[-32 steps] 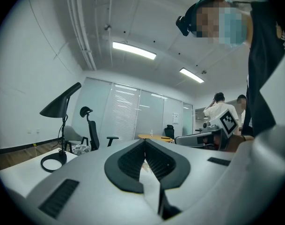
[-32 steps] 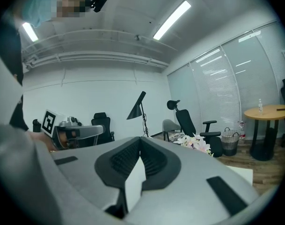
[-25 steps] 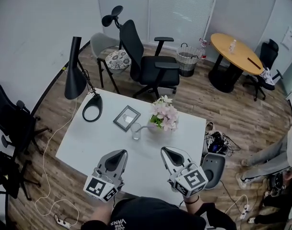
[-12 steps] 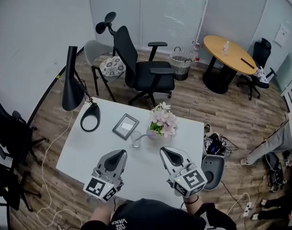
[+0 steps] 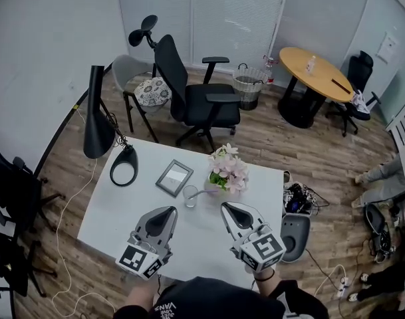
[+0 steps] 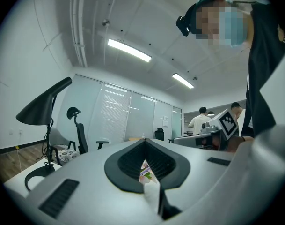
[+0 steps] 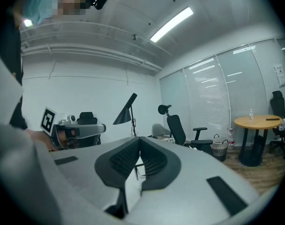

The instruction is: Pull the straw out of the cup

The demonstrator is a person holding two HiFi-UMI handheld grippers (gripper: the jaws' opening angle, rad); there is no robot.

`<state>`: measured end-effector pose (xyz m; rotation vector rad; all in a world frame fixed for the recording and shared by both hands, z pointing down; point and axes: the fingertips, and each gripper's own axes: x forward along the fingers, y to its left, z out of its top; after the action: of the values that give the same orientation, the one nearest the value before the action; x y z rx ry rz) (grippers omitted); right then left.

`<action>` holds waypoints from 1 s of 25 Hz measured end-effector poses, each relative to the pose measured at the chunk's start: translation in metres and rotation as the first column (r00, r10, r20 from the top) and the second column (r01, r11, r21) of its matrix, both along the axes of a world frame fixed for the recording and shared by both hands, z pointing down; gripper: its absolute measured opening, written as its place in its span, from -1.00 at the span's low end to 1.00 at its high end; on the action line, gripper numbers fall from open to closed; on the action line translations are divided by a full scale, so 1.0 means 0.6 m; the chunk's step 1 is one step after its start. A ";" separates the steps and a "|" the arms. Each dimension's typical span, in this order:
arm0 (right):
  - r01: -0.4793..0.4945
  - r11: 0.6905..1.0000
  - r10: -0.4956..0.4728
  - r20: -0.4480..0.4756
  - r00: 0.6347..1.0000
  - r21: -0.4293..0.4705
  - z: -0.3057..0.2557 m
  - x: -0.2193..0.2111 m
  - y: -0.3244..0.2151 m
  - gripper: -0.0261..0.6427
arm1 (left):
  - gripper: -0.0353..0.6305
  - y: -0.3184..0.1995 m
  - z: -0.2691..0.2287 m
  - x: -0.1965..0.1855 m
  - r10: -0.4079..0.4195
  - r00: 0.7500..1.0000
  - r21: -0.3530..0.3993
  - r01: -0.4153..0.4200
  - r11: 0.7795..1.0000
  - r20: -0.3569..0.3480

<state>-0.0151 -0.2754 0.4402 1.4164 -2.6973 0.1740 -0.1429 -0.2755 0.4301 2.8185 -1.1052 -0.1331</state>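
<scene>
A clear glass cup [image 5: 190, 196] stands mid-table on the white table [image 5: 116, 208], and a pale straw [image 5: 203, 192] bends out of it to the right toward the flowers. Both grippers hover over the table's near part, short of the cup and pointing level toward it. My left gripper [image 5: 167, 213] [image 6: 143, 143] is below-left of the cup, its jaws closed and empty. My right gripper [image 5: 227, 210] [image 7: 139, 141] is below-right, also shut with nothing held. In the left gripper view only a sliver of the flowers [image 6: 146, 171] shows through the jaw gap; the cup is hidden in both gripper views.
A pot of pink flowers [image 5: 229, 167] stands just right of the cup and a framed picture [image 5: 174, 177] just behind it. A black lamp [image 5: 98, 115] with a ring base [image 5: 124, 165] occupies the far left corner. Office chairs [image 5: 195, 98], a round wooden table [image 5: 319, 72] and a person's legs [image 5: 382, 178] lie beyond.
Both grippers have crept forward over the table, so the cup sits nearer their tips. Jaws stay closed. The person at the right edge has moved.
</scene>
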 end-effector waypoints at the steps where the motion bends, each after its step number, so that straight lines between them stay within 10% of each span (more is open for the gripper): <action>1: -0.001 1.000 0.001 0.001 1.000 -0.002 0.001 -0.004 -0.003 -0.87 | -0.86 -0.002 0.001 -0.003 -0.002 1.000 -0.001 0.002 1.000 0.000; 25: -0.011 0.995 0.005 -0.063 0.998 -0.099 0.121 -0.040 -0.068 -0.87 | -0.86 -0.037 0.025 -0.025 -0.010 1.000 -0.043 0.010 0.999 -0.007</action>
<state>-0.0394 -0.3164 0.5126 1.3815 -2.5942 0.2562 -0.1582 -0.2975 0.4453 2.7731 -1.1070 -0.1183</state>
